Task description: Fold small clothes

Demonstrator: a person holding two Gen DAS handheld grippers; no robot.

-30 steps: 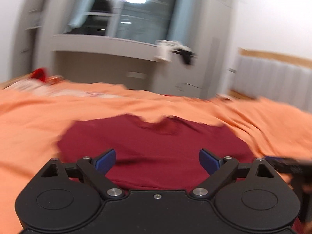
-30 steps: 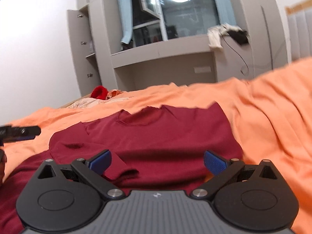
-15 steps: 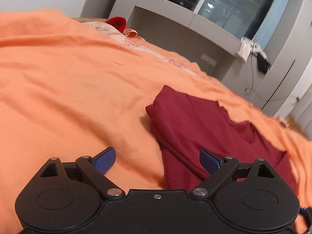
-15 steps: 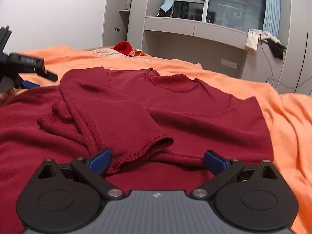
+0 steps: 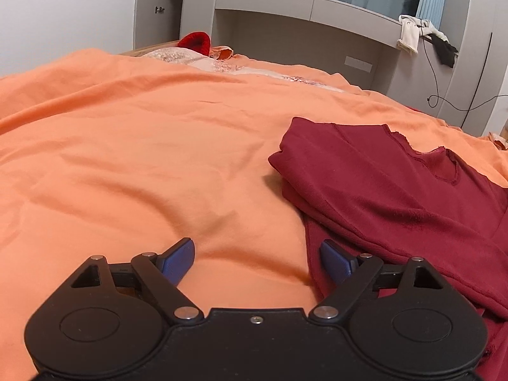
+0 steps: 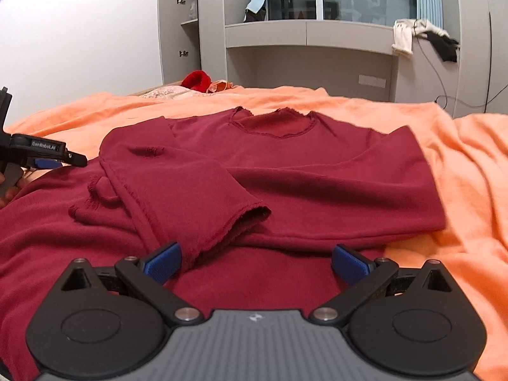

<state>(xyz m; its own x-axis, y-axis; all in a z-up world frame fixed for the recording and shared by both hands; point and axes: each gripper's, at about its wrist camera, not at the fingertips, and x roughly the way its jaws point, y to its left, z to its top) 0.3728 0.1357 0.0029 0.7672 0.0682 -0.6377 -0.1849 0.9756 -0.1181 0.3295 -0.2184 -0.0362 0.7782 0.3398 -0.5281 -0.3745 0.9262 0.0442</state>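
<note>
A dark red long-sleeved top [image 6: 301, 171] lies on the orange bed sheet [image 6: 470, 171], neckline at the far side. Its left sleeve [image 6: 190, 190] is folded in across the body, cuff towards me. In the left wrist view the top [image 5: 397, 190] lies to the right. My left gripper [image 5: 257, 257] is open and empty, low over the sheet at the top's left edge; it also shows at the left of the right wrist view [image 6: 47, 158]. My right gripper [image 6: 257, 263] is open and empty, just above the top's lower body.
A red item and pale patterned cloth [image 5: 195, 43] lie at the far edge of the bed. Grey built-in shelves and a window ledge [image 6: 308, 35] stand behind, with clothes [image 6: 412, 35] hanging and a cable [image 5: 435, 73] down the wall. Orange sheet spreads wide to the left [image 5: 111, 158].
My left gripper swung from over the top's middle out to its left edge and dropped low. My right gripper moved closer over the lower body. The left sleeve now lies folded inward.
</note>
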